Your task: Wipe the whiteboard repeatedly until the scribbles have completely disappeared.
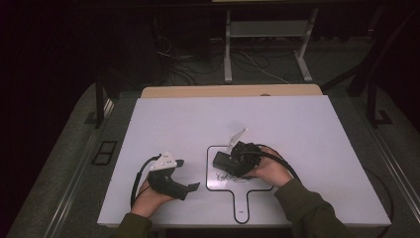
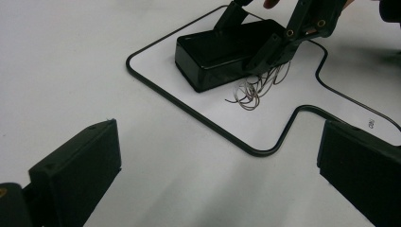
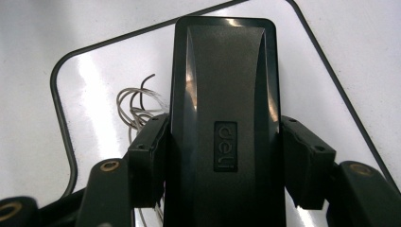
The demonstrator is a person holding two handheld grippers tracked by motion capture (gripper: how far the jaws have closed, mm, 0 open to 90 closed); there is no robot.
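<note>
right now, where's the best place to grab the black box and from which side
Across its two long sides near the middle, coming in along its length from the end nearer the person. The black box is long and narrow with flat parallel sides, lying flat. The right gripper already clamps it this way. The wire tangle lies beside it.

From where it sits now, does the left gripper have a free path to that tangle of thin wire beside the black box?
Probably yes: bare table lies between the open left gripper and the wire.
</note>
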